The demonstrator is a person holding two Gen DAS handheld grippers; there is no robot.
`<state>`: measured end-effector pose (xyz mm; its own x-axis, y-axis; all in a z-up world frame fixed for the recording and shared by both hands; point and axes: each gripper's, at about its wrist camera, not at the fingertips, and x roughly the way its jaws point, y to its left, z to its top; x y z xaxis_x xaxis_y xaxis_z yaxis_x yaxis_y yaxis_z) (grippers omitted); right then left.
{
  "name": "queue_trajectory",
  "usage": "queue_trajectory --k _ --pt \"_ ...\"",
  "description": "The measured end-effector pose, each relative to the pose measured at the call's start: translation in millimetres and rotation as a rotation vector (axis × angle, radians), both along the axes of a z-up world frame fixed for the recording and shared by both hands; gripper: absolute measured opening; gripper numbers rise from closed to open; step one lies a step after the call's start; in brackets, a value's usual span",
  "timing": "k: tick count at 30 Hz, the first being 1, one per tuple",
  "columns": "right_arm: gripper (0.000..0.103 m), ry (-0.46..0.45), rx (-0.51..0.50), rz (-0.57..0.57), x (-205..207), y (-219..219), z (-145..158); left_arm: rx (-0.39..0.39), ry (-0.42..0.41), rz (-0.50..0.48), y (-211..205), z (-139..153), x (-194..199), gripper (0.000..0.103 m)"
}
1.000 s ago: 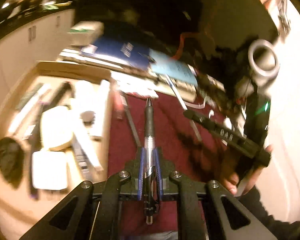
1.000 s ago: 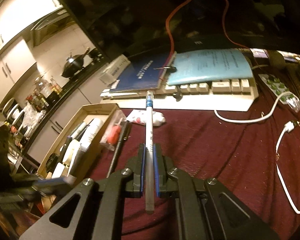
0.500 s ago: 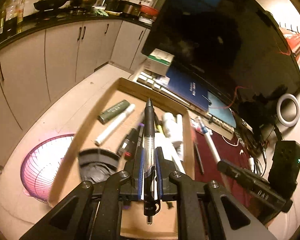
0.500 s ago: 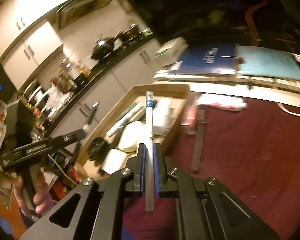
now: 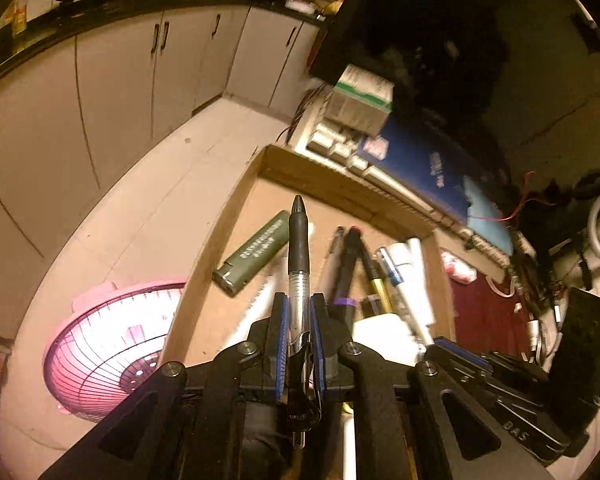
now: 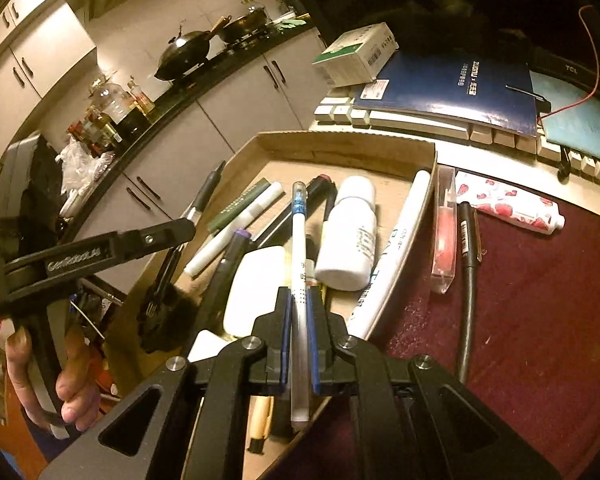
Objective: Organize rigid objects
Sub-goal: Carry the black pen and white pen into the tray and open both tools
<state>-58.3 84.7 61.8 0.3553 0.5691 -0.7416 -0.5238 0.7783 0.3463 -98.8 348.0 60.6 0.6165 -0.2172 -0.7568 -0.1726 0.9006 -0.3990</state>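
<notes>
Over the cardboard tray (image 6: 380,148) of pens, the left gripper (image 5: 299,320) is clamping a black-gripped pen (image 5: 299,240) while the right gripper (image 6: 299,312) is pinching a slim white pen (image 6: 299,248), both pointing toward the far keyboard (image 6: 420,124).

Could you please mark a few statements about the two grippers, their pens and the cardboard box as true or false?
1. The left gripper is shut on a black pen. True.
2. The right gripper is open and holds nothing. False: it is shut on a white pen with a clear blue-tipped cap.
3. The cardboard box already holds a white bottle. True.
4. The green lighter lies on the red cloth. False: it lies inside the box.
5. A blue book rests on the keyboard beyond the box. True.
6. The strawberry-print tube is in the box. False: it lies outside, beside the keyboard.
</notes>
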Motion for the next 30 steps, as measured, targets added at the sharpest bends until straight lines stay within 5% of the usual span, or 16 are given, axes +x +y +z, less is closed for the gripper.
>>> queue_trajectory --k 8,12,19,25,30 --pt "0.008 0.023 -0.005 -0.003 7.6 3.8 -5.4 0.003 0.059 -0.001 -2.4 -14.4 17.1 0.011" --pt "0.029 0.037 0.026 -0.015 7.6 -3.5 -3.1 0.009 0.047 0.026 -4.3 -10.7 10.5 0.046" --pt "0.042 -0.05 0.151 0.01 -17.4 -58.8 36.2 0.025 -0.087 0.023 -36.2 25.6 -42.0 0.07" --pt "0.046 -0.103 0.127 -0.095 8.3 -123.2 53.0 0.0 -0.127 -0.043 -84.5 31.2 -68.4 0.071" --pt "0.054 -0.09 0.019 -0.018 51.4 -124.6 41.3 0.015 -0.114 -0.087 -110.3 28.7 -72.8 0.071"
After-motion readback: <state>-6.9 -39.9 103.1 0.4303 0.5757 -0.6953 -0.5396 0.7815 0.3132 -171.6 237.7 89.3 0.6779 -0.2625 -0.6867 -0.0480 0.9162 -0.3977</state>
